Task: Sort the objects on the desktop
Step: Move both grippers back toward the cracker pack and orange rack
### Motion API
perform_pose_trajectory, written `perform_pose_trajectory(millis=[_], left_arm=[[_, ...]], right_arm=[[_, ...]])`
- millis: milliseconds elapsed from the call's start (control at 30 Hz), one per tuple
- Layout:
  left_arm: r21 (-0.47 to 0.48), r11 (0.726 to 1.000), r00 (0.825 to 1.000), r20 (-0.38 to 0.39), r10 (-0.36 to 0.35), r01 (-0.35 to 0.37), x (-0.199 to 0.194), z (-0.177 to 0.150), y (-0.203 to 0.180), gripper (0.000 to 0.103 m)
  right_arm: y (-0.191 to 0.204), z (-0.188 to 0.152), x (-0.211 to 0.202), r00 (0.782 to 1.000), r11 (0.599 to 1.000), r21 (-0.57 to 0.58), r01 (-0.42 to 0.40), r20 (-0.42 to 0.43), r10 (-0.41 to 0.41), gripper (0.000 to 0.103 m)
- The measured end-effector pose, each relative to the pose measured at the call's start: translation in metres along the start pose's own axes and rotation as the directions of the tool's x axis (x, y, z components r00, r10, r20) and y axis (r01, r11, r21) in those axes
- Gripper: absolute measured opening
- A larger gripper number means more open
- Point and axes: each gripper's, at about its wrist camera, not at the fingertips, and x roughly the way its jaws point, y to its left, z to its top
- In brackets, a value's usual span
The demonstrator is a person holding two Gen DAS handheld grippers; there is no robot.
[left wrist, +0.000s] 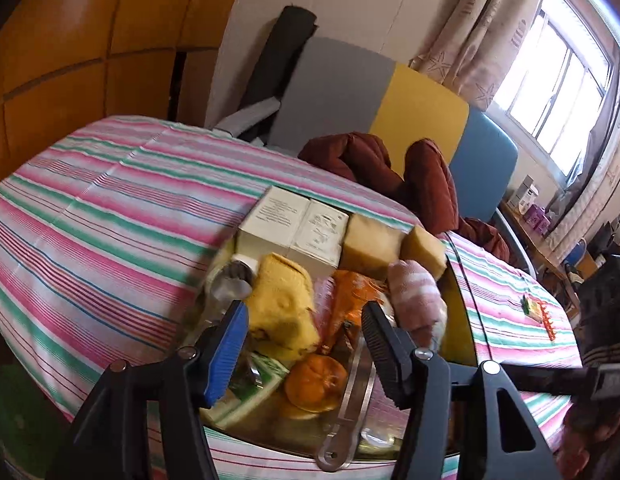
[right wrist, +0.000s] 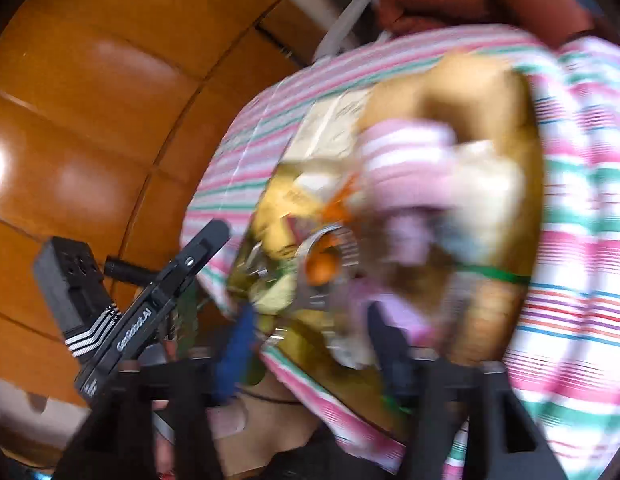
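My left gripper [left wrist: 305, 344] and right gripper [right wrist: 310, 344] hang with jaws apart, empty, above the transparent bin [left wrist: 464, 320] gathering towels, boxes, a tangerine [left wrist: 316, 378].

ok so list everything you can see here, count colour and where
clear plastic bin: one, see-through, on the table, packed with things
striped tablecloth: one, pink, green and white, covering the table
cream cardboard boxes: two, side by side at the bin's far end
tan sponge blocks: two, right of the boxes
yellow knitted cloth: one, middle of the bin
pink striped rolled sock: one, bin's right side
orange tangerine: one, near end of the bin
metal tongs: one, silver, beside the tangerine
rust-red jacket: one, on the chair behind
left gripper: black, blue pad, open over the bin
right gripper: blurred, open
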Motion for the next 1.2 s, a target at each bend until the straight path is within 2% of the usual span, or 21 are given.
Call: perform_pose_trajectory(millis=[100, 200, 233, 267, 433, 500, 633, 767, 900, 967, 1033, 1100, 1200], left_arm=[[0.034, 0.999, 0.999, -0.026, -0.022, 0.023, 0.004, -0.003, -0.017, 0.06], [0.075, 0.996, 0.998, -0.051, -0.048, 0.052, 0.005, -0.008, -0.037, 0.061], [0.088, 0.994, 0.997, -0.06, -0.057, 0.062, 0.006, -0.01, -0.044, 0.062], [0.102, 0.992, 0.995, -0.07, -0.065, 0.072, 0.007, -0.012, -0.052, 0.063], [0.176, 0.973, 0.984, -0.119, -0.132, 0.152, 0.011, -0.024, -0.098, 0.063], [0.227, 0.957, 0.98, -0.129, -0.151, 0.178, 0.013, -0.029, -0.119, 0.063], [0.298, 0.928, 0.969, -0.169, -0.181, 0.225, 0.024, -0.039, -0.161, 0.063], [0.347, 0.893, 0.949, -0.232, -0.214, 0.286, 0.038, -0.054, -0.202, 0.063], [0.389, 0.846, 0.917, -0.309, -0.252, 0.364, 0.054, -0.072, -0.243, 0.063], [0.401, 0.827, 0.9, -0.353, -0.257, 0.393, 0.064, -0.081, -0.26, 0.063], [0.403, 0.804, 0.874, -0.402, -0.274, 0.437, 0.074, -0.09, -0.276, 0.063], [0.386, 0.802, 0.857, -0.436, -0.275, 0.455, 0.085, -0.095, -0.286, 0.063], [0.357, 0.803, 0.833, -0.476, -0.283, 0.478, 0.099, -0.103, -0.299, 0.063]], right_arm=[[-0.022, -0.004, -0.04, 0.996, 0.996, 0.005, 0.085, 0.04, -0.086, 0.071], [-0.046, -0.009, -0.071, 0.981, 0.983, 0.021, 0.183, 0.068, -0.184, 0.08], [-0.055, -0.009, -0.076, 0.975, 0.977, 0.036, 0.21, 0.067, -0.212, 0.086], [-0.062, -0.007, -0.075, 0.969, 0.97, 0.06, 0.235, 0.06, -0.239, 0.088], [-0.115, -0.018, -0.1, 0.959, 0.941, 0.204, 0.269, 0.034, -0.281, 0.088], [-0.132, -0.023, -0.109, 0.943, 0.924, 0.215, 0.317, 0.038, -0.332, 0.088], [-0.163, -0.03, -0.13, 0.895, 0.879, 0.203, 0.432, 0.024, -0.446, 0.093], [-0.202, -0.035, -0.15, 0.87, 0.849, 0.227, 0.477, 0.019, -0.493, 0.093], [-0.238, -0.032, -0.174, 0.831, 0.812, 0.235, 0.534, 0.034, -0.556, 0.093], [-0.258, -0.026, -0.191, 0.802, 0.784, 0.251, 0.568, 0.044, -0.595, 0.093], [-0.282, -0.018, -0.211, 0.779, 0.758, 0.289, 0.584, 0.06, -0.624, 0.093], [-0.308, -0.01, -0.232, 0.75, 0.724, 0.337, 0.602, 0.075, -0.657, 0.093], [-0.351, 0.003, -0.26, 0.661, 0.629, 0.386, 0.675, 0.063, -0.748, 0.093]])
